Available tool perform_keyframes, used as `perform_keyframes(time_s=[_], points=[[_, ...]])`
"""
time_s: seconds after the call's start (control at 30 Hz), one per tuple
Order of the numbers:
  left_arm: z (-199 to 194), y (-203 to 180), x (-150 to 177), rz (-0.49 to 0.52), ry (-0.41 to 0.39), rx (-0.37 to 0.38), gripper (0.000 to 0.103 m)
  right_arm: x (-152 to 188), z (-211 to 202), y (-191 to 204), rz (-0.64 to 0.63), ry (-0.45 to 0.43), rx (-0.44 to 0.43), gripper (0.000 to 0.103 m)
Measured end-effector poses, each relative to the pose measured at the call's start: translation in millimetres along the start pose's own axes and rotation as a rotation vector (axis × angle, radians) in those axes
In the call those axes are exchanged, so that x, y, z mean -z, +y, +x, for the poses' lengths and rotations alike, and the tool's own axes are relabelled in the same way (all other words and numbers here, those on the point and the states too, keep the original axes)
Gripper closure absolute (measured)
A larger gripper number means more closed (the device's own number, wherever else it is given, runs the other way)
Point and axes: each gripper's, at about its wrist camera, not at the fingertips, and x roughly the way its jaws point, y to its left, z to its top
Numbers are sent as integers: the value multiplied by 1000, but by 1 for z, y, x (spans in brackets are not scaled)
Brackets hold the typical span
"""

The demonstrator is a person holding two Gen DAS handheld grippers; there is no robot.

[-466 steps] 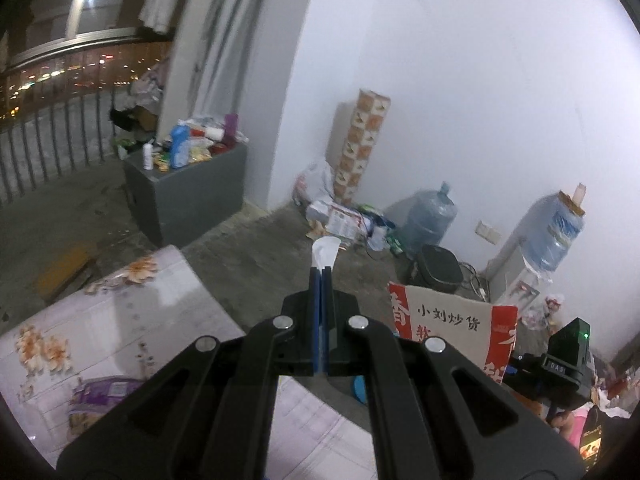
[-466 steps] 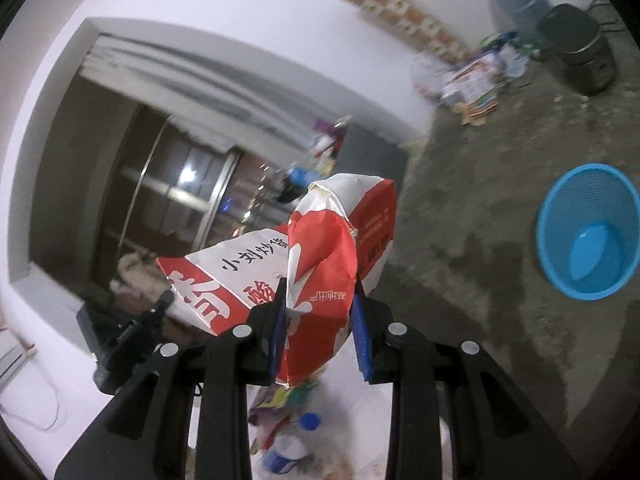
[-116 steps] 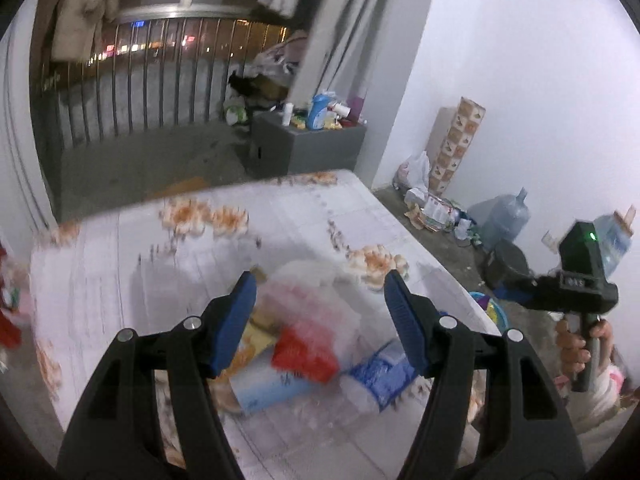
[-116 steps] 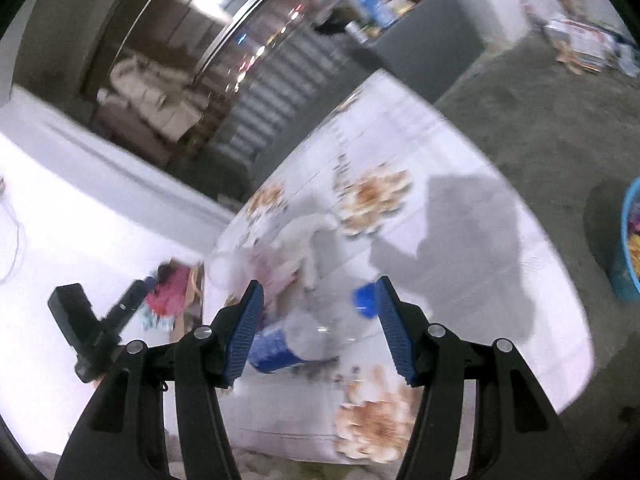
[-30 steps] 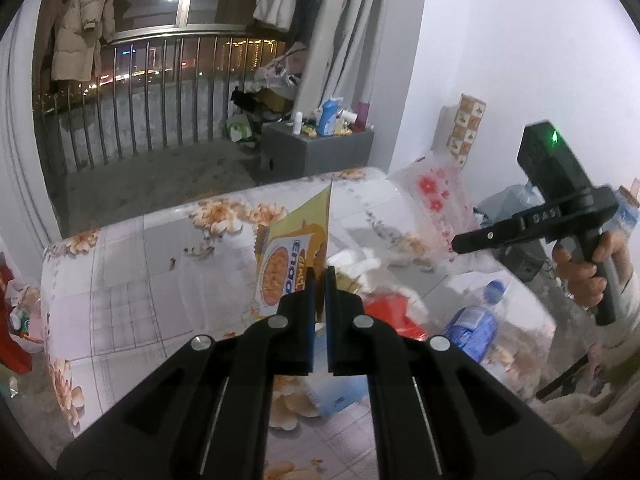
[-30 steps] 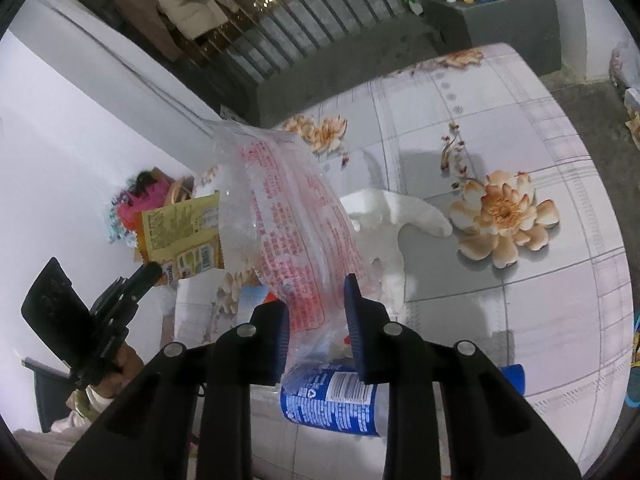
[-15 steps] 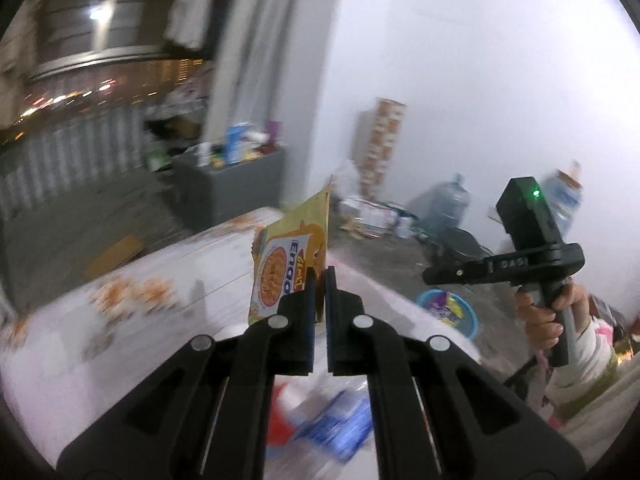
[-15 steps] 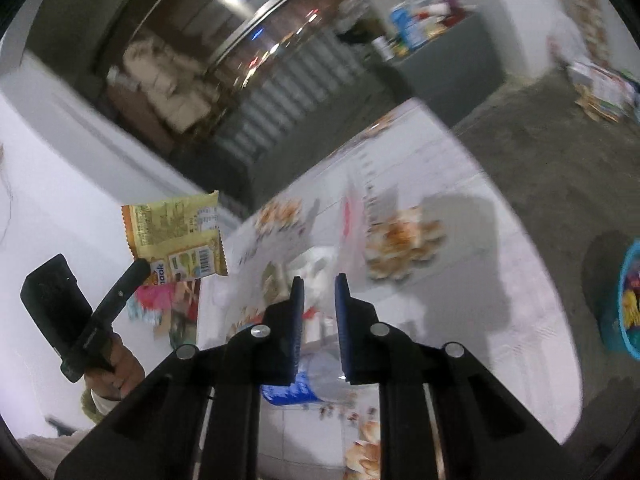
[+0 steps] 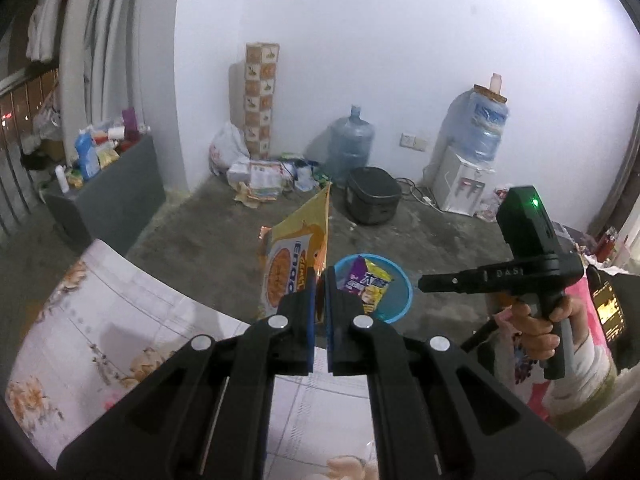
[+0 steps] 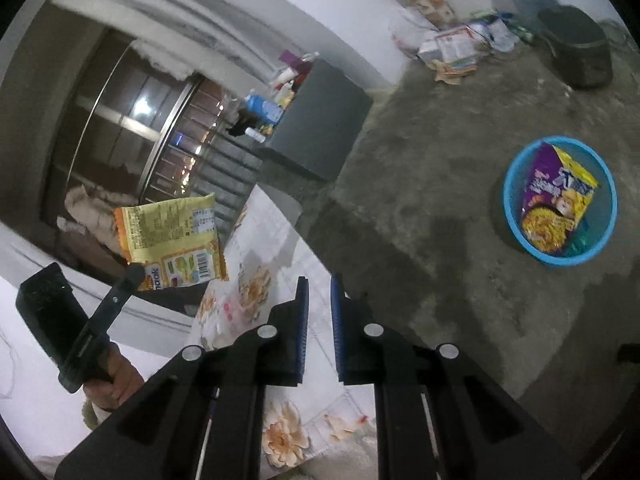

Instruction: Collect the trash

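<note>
Grey concrete floor [image 9: 208, 236] fills most of both views, with a floral tablecloth [image 9: 120, 320] covering the near table edge. On the floor beyond that edge sits a round blue basket [image 10: 516, 224], already holding a purple and yellow noodle packet [image 10: 556, 196]. The left gripper [image 9: 320, 280] has its jaws pressed together on the lower edge of a yellow snack wrapper [image 9: 294, 264], which stands upright above them, roughly in line with the basket but well short of it. The right gripper [image 10: 318, 284] holds nothing, its jaws a narrow gap apart. The wrapper looks thin, crinkly, nearly weightless and probably slick, so a firm pinch on a flat seam edge seems best. It may flutter sideways when released.
</note>
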Motion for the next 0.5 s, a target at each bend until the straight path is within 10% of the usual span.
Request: perform_keyframes(time_s=[0.5], points=[[-127,120,72,-322,-59,-377,101,18,135,81,-170,329,-137,76]])
